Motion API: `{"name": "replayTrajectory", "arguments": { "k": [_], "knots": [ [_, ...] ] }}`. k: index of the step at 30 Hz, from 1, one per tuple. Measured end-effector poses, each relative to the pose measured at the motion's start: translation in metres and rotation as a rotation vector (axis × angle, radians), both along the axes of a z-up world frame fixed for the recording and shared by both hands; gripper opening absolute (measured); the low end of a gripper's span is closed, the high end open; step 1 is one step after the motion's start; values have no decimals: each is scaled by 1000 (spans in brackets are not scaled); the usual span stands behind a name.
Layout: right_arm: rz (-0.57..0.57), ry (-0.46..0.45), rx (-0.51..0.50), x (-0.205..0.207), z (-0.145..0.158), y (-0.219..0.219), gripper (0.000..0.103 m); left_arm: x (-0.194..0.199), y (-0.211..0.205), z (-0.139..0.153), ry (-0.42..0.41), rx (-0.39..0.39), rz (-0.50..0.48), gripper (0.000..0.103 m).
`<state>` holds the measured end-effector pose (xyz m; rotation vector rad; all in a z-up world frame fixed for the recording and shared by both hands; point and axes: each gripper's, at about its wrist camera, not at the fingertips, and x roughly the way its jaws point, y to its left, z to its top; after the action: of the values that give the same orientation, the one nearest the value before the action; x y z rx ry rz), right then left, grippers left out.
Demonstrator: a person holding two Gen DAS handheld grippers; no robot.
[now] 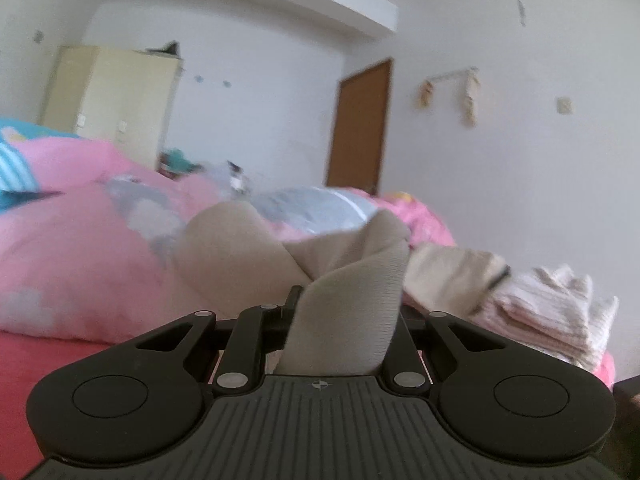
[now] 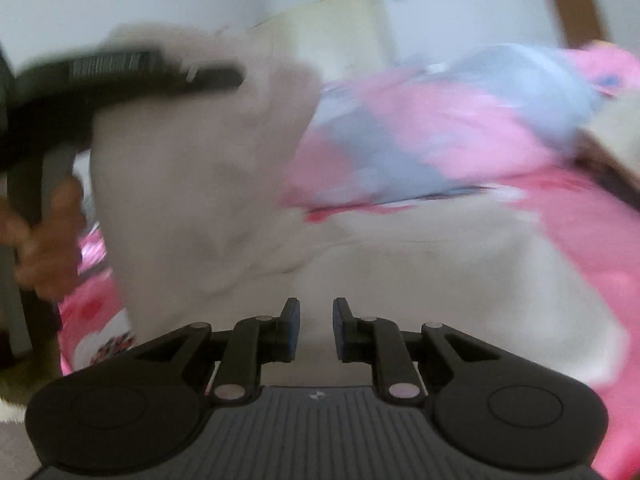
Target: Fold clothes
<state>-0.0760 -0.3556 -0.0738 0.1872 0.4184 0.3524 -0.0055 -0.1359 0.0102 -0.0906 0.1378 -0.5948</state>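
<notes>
No readable text anywhere, both views. Only sign: a small cross-in-circle mark (image 1: 319, 385) moulded on the ribbed housing of the left gripper, bottom centre of frame; no letters w/ it. Right wrist view has the same kind of mark (image 2: 316, 396), bottom centre, too blurred to make out. Printed shapes on the pink bedding (image 1: 80, 248), left of frame, are pics, not words. Wall bits upper right: too small to tell.
</notes>
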Motion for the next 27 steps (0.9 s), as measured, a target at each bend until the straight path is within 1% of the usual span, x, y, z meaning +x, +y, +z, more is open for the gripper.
{"name": "replayTrajectory", "arguments": {
  "k": [2,5,6,7,8,9,10,11,12,14,15,16,17,19,22,24,27],
  "knots": [
    [-98,8,70,-16,-1,-26,19,6,-26,-8,28,22,-59,8],
    [-214,38,150,-35,-7,-56,19,21,-67,-32,107,121,-112,8],
    [-252,49,176,-41,-9,-67,19,28,-81,-43,151,169,-121,8],
    [-282,60,184,-49,-11,-75,19,35,-90,-54,201,205,-131,9],
    [-300,69,189,-52,-12,-79,19,41,-96,-64,248,229,-145,12],
    [-316,76,194,-56,-13,-83,19,46,-99,-71,284,243,-157,12],
    [-327,78,200,-58,-14,-85,19,47,-97,-75,297,238,-171,17],
    [-337,80,207,-60,-15,-87,19,46,-93,-76,295,222,-194,28],
    [-345,78,212,-63,-14,-88,19,44,-88,-75,297,195,-226,34],
    [-351,75,232,-66,-11,-91,19,41,-79,-69,314,132,-295,51],
    [-353,75,241,-66,-12,-93,19,40,-75,-63,327,100,-326,56],
    [-355,75,251,-66,-12,-95,19,39,-72,-58,330,69,-352,65],
    [-358,77,262,-65,-13,-96,19,36,-69,-54,327,40,-375,70],
    [-363,80,288,-64,-13,-98,20,31,-64,-44,324,-16,-412,72],
    [-372,77,342,-66,-13,-102,20,24,-55,-28,328,-84,-438,73],
    [-371,72,383,-69,-12,-102,21,20,-40,-17,326,-128,-434,73],
    [-348,73,458,-68,-9,-103,29,15,-6,-4,300,-155,-367,74]
  ]
}}
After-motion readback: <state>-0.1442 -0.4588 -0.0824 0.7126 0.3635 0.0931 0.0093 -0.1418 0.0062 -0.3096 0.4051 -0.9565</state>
